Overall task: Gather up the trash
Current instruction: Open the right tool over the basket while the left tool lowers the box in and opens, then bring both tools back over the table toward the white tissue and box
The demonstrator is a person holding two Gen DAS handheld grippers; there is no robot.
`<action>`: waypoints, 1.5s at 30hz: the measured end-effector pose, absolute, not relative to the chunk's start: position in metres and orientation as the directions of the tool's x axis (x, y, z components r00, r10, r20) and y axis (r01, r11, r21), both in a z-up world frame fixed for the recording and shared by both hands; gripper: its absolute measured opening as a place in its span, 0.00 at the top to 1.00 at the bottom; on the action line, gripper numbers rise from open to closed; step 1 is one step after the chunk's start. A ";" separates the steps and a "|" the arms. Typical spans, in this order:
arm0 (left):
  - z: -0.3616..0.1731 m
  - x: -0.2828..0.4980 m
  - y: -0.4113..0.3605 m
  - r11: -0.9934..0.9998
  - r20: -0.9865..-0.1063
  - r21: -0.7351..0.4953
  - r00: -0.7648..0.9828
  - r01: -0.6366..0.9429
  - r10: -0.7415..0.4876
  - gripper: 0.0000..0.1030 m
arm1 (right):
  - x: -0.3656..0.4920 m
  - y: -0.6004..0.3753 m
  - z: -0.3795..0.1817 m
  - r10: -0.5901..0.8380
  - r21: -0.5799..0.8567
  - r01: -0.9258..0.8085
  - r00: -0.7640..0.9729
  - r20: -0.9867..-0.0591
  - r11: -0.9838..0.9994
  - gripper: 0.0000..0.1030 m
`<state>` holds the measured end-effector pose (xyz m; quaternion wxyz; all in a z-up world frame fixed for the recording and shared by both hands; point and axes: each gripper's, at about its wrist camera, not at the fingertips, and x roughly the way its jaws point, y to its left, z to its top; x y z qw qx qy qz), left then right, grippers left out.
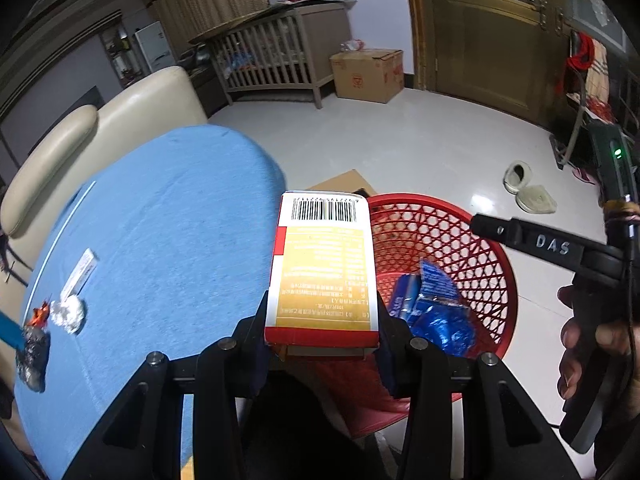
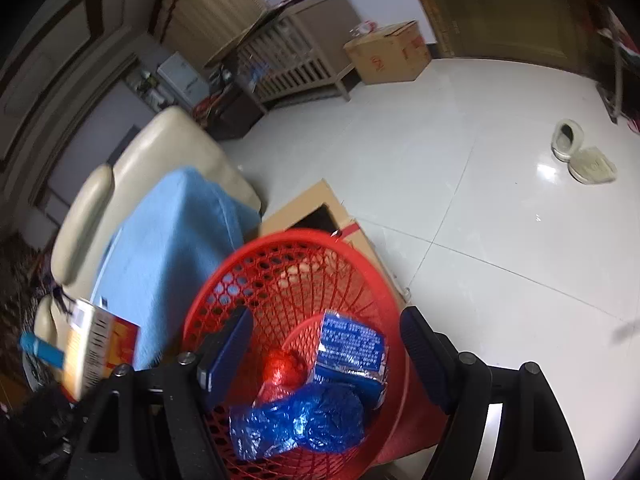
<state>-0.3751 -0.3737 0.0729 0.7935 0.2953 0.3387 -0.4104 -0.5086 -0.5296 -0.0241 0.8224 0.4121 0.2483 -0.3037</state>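
My left gripper [image 1: 322, 320] is shut on a red, white and yellow carton [image 1: 323, 264] with a barcode, held at the table's right edge beside the red mesh basket [image 1: 460, 232]. The carton also shows at the left in the right wrist view [image 2: 96, 344]. My right gripper [image 2: 324, 332] is open and empty over the basket [image 2: 248, 264], which holds a blue packet [image 2: 352, 348], crumpled blue plastic [image 2: 304, 424] and a red wrapper [image 2: 282, 368]. On the blue table [image 1: 160, 232] lie crumpled foil [image 1: 68, 314], a small white box [image 1: 80, 272] and a dark wrapper [image 1: 34, 356].
A cream sofa [image 1: 100, 132] stands behind the table. A flat cardboard piece [image 2: 316, 208] lies under the basket. Slippers [image 1: 528, 188] lie on the white floor. A crib [image 1: 272, 56] and a cardboard box [image 1: 368, 74] stand at the far wall.
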 end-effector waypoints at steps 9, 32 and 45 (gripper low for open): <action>0.046 -0.370 -0.406 0.477 -0.845 0.197 0.395 0.856 -0.360 0.26 | -0.525 -0.534 -0.007 -0.341 0.572 0.689 0.721 -0.603 0.445 0.23; 0.091 -0.316 -0.264 0.715 -0.789 0.108 0.497 0.691 -0.361 0.26 | -0.471 -0.483 0.025 -0.255 0.527 0.612 0.760 -0.598 0.590 0.24; 0.092 -0.266 -0.134 0.907 -0.753 0.009 0.599 0.421 -0.271 0.26 | -0.387 -0.373 0.049 -0.123 0.372 0.465 0.741 -0.660 0.803 0.22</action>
